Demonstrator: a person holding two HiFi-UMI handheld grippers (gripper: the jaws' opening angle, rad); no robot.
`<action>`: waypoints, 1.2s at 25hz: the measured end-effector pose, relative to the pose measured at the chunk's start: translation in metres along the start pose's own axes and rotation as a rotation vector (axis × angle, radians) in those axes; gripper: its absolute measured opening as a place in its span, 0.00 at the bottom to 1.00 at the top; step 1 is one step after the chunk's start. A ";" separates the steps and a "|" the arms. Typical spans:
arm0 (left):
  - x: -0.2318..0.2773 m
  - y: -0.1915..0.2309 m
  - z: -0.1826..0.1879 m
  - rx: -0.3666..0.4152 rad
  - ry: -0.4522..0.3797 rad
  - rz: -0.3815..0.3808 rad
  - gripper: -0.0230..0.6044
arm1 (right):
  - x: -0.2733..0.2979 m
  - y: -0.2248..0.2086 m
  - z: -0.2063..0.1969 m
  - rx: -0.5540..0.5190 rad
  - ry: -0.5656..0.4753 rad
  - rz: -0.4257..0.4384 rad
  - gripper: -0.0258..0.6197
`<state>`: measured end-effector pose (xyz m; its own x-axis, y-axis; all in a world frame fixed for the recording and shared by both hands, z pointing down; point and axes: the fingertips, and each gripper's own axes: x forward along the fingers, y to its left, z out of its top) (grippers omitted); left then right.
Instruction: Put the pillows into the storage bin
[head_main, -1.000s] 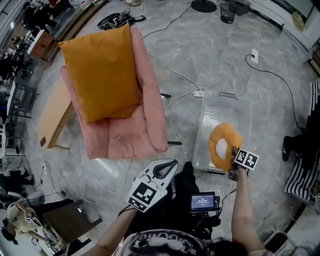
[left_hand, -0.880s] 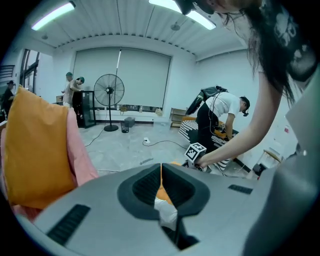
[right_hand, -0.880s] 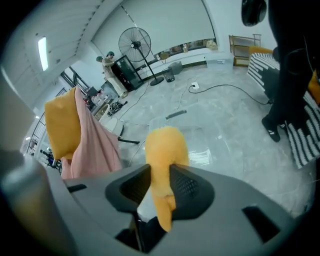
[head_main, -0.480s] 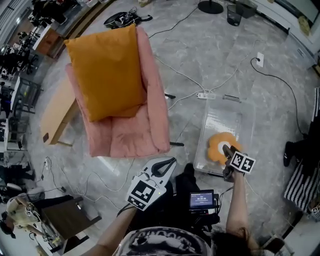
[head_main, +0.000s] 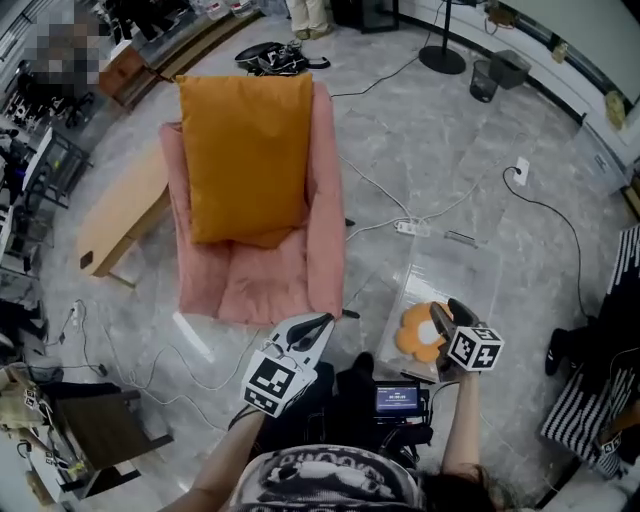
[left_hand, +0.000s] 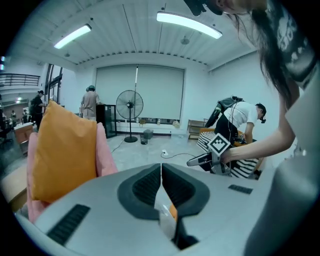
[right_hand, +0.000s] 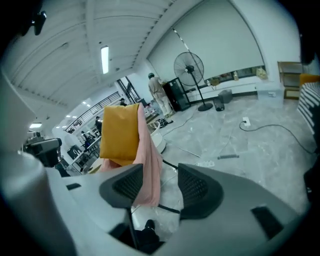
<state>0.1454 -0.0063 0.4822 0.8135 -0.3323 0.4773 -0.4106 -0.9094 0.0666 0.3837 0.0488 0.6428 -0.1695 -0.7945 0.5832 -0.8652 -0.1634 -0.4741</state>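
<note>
My right tongs (head_main: 446, 312), having just been opening, are hanging spread and empty over the flower pillow (head_main: 410, 337) inside the storage bin (head_main: 470, 262). My left tongs (head_main: 323, 321) are pressing together, empty, with open floor (head_main: 400, 130) ahead.

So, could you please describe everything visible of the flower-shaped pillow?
The flower-shaped pillow looks soft, with rounded orange petals round a pale centre. It lies flat, face up, at the near end of the clear storage bin on the floor. The right gripper, whose jaws have just been opening and hold nothing, overlaps its right edge in the head view.
</note>
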 end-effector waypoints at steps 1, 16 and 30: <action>-0.002 0.007 0.003 -0.007 -0.012 0.024 0.06 | 0.002 0.011 0.013 -0.025 -0.012 0.021 0.38; -0.077 0.149 -0.015 -0.135 -0.089 0.197 0.06 | 0.110 0.230 0.099 -0.309 -0.016 0.294 0.37; -0.136 0.338 -0.024 -0.126 -0.138 0.162 0.06 | 0.254 0.421 0.204 -0.601 -0.049 0.327 0.37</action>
<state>-0.1139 -0.2622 0.4602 0.7779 -0.5102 0.3669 -0.5813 -0.8060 0.1116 0.0726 -0.3412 0.4564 -0.4572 -0.7758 0.4349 -0.8873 0.4312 -0.1636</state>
